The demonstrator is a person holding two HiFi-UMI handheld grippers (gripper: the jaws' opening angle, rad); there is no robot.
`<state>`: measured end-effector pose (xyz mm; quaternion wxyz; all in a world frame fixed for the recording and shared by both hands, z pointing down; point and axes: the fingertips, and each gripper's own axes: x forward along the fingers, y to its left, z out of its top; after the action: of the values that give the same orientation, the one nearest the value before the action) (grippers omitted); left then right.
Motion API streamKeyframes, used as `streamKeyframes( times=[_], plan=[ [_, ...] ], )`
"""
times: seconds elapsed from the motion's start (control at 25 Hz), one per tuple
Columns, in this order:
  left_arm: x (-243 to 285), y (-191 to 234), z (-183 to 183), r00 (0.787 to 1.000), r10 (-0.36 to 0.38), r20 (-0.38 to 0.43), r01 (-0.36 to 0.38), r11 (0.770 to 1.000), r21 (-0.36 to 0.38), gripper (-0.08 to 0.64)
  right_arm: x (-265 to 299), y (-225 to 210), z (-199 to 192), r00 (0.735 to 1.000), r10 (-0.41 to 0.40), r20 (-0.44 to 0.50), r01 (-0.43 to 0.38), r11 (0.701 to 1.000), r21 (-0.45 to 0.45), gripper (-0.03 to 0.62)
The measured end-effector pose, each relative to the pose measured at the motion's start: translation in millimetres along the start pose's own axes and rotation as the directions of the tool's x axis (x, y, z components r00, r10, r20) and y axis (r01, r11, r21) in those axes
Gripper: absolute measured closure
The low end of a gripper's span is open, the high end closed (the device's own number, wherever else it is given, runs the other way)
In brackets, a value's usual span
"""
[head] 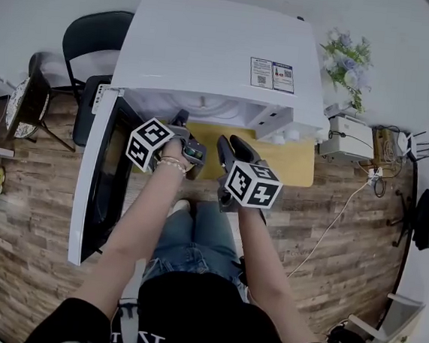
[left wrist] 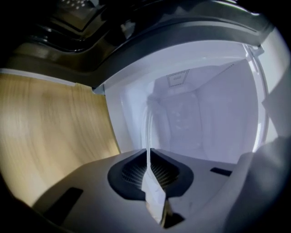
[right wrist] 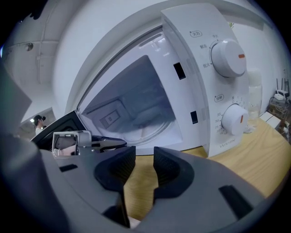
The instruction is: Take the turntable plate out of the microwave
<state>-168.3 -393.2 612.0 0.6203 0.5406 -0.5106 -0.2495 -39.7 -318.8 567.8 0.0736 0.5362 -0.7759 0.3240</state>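
Two grippers are at the open front of the white microwave (head: 211,53), whose door (head: 96,186) stands swung out to the person's left.

Left gripper (head: 182,120): jaws nearly together, pads pressed on the thin rim of the clear turntable plate (left wrist: 146,132). In the left gripper view the plate is seen edge-on, running from between the pads back into the cavity.

Right gripper (head: 228,144): jaws a narrow gap apart, nothing between them. Only the wooden table (right wrist: 254,154) shows through the gap. It sits just beside the left gripper, short of the cavity opening.

The right gripper view shows the plate inside the microwave, low in the cavity, ahead of the right jaws and apart from them. The left gripper reaches in at its near edge.
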Motion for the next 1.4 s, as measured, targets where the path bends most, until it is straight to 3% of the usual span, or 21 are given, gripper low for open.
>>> streamKeyframes(
  times=[0.2,0.32,0.56,0.76,0.84,1.0,1.08,1.16,1.24,1.4],
  plan=[
    [-1,-3,-6,0.999,-0.026,-0.022,0.025,0.999,-0.041,0.534,20,-3,1,0.997,0.072,0.026,-0.074,0.990,0.123,0.468],
    [-5,-10,-4,0.998,-0.050,-0.034,0.048,0.998,-0.049,0.534,31,-6,5,0.986,0.144,0.079,-0.160,0.950,0.267,0.468],
    [-10,-10,0,0.998,-0.050,-0.040,0.048,0.998,-0.049,0.535,48,-9,12,0.961,0.211,0.176,-0.273,0.812,0.515,0.468],
    [-9,-11,0,0.997,-0.046,-0.055,0.044,0.998,-0.041,0.535,65,-6,16,0.925,0.266,0.271,-0.380,0.634,0.674,0.468],
    [-10,-11,-1,0.997,-0.044,-0.061,0.041,0.998,-0.038,0.535,68,-4,19,0.912,0.272,0.307,-0.409,0.576,0.708,0.489],
    [-11,-14,0,0.996,-0.046,-0.076,0.045,0.999,-0.019,0.535,73,-2,20,0.914,0.250,0.319,-0.405,0.553,0.728,0.528],
    [-11,-17,-1,0.995,-0.053,-0.088,0.052,0.999,-0.011,0.535,76,3,21,0.913,0.263,0.313,-0.407,0.535,0.740,0.512],
    [-13,-20,-2,0.993,-0.065,-0.095,0.064,0.998,-0.010,0.535,81,10,24,0.915,0.279,0.292,-0.401,0.543,0.738,0.471],
    [-15,-22,-4,0.992,-0.071,-0.102,0.071,0.997,-0.010,0.535,85,12,27,0.923,0.264,0.279,-0.382,0.553,0.740,0.471],
    [-21,-26,-5,0.990,-0.085,-0.113,0.085,0.996,-0.007,0.535,88,4,30,0.934,0.214,0.286,-0.356,0.511,0.782,0.529]
  ],
)
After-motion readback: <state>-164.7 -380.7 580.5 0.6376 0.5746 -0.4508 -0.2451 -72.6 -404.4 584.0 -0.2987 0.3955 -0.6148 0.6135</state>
